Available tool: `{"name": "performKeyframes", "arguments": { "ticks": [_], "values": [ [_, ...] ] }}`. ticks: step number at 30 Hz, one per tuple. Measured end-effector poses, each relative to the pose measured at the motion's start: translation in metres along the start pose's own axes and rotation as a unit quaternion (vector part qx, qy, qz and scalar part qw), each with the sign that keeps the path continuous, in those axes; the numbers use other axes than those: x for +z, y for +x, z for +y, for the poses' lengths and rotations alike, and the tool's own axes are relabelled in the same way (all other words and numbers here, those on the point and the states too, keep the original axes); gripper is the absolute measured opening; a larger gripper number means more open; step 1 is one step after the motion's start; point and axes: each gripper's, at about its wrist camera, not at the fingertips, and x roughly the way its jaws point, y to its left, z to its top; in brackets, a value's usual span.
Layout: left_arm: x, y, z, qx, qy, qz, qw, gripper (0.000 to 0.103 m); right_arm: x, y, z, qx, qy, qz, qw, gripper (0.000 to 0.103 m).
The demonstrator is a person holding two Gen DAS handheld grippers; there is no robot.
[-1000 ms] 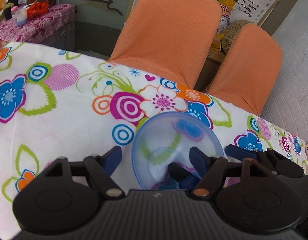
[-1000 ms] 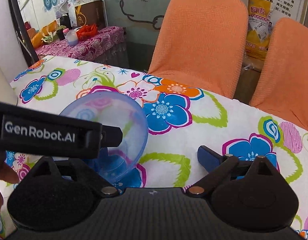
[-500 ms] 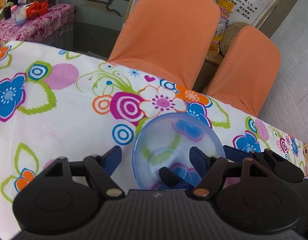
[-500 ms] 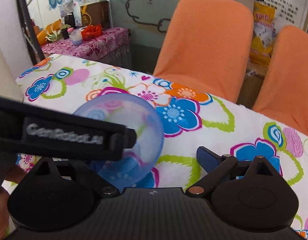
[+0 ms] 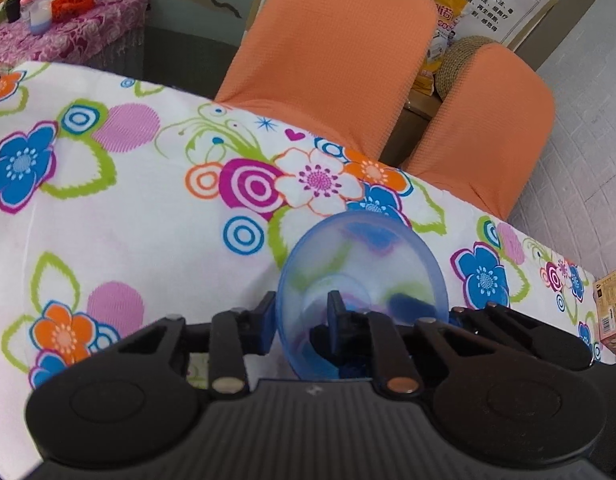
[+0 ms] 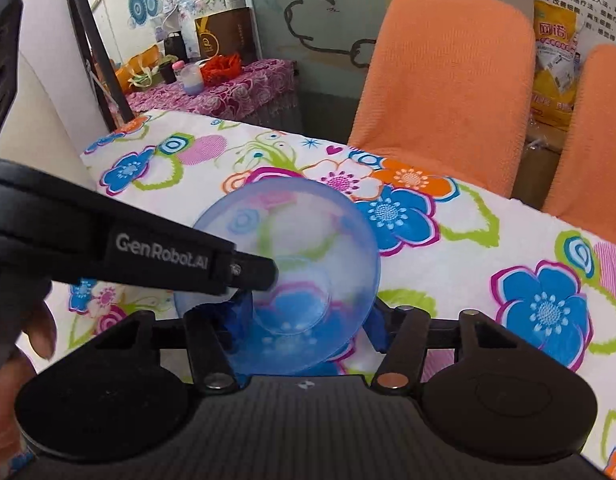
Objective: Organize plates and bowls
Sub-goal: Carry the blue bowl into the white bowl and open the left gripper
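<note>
While the floral tablecloth (image 5: pixel 140 240) fills most of both views, two orange chairs (image 5: pixel 335 60) stand behind the table's far edge, and a small side table (image 6: pixel 228 92) with clutter sits further back left. Translucent blue bowl (image 5: pixel 361 276) is tilted above the cloth, held between both tools. Left gripper (image 5: pixel 300 316) has jaws narrowed onto the bowl's left rim, one blue finger outside the wall, the other inside: clamped. Right gripper (image 6: pixel 308 320) has jaws moderately apart, fingers on either side of the bowl's lower part; contact there cannot be told. Right view shows the left gripper's arm crossing over the bowl, a hand (image 6: pixel 24 344) at bottom left.
</note>
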Motion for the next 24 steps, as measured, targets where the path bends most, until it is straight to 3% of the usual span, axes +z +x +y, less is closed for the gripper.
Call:
{"name": "performKeyframes", "arguments": {
  "ticks": [3,11,17,24],
  "values": [
    [-0.007,-0.014,-0.004,0.012,0.01,-0.007,0.9999,0.014,-0.003,-0.012,0.006,0.012,0.005,-0.003,1.0,0.044],
    [-0.044,-0.077,-0.036,-0.01,0.02,0.006,0.9997,0.014,-0.025,-0.087,0.015,0.028,0.011,0.0,1.0,0.044],
    [-0.117,-0.116,-0.088,-0.076,0.033,0.044,0.9955,0.013,-0.083,-0.174,0.002,0.006,0.026,0.029,0.999,0.044],
    [-0.205,-0.137,-0.159,-0.137,0.083,0.095,0.9825,0.013,-0.16,-0.251,-0.011,-0.06,0.036,0.06,0.996,0.047]
  ]
}}
